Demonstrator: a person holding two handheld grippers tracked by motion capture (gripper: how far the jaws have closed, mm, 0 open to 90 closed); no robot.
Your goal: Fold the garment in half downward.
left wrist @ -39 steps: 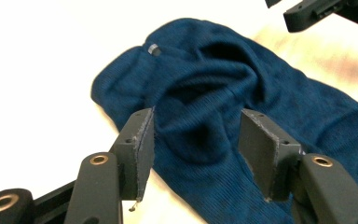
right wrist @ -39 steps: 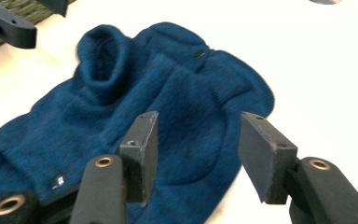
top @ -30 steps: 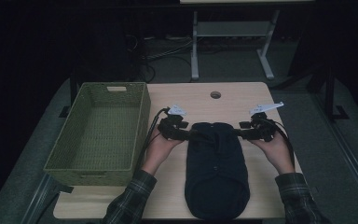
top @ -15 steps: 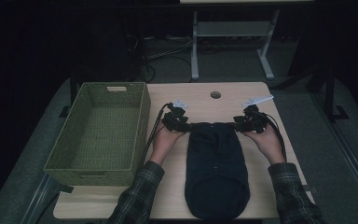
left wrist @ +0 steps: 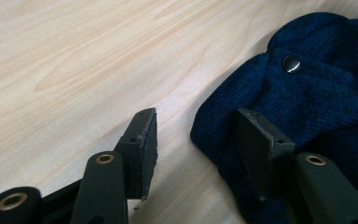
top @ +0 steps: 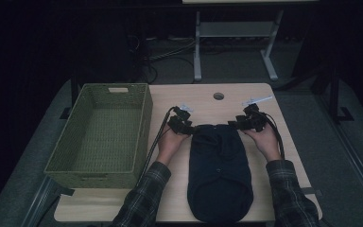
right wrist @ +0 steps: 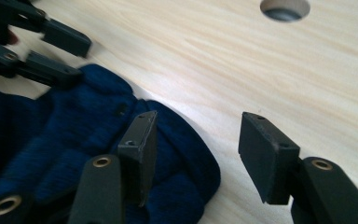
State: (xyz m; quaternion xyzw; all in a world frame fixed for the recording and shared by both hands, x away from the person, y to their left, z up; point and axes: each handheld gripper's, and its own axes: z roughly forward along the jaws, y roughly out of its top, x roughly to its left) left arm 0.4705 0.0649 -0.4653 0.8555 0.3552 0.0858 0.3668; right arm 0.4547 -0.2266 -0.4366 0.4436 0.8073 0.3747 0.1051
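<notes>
Navy knit garment [top: 220,172] is lying between both half-open hand-held grippers, left [left wrist: 196,140] and right [right wrist: 193,144] (nothing pinched yet), so each should be straddling its nearest top corner before closing.

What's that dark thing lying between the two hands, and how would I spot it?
Find the wooden table with the green woven basket on its left. Right of the basket, between the left gripper and right gripper, lies a navy knitted garment. It is the one soft, dark thing there, with a small metal snap.
</notes>
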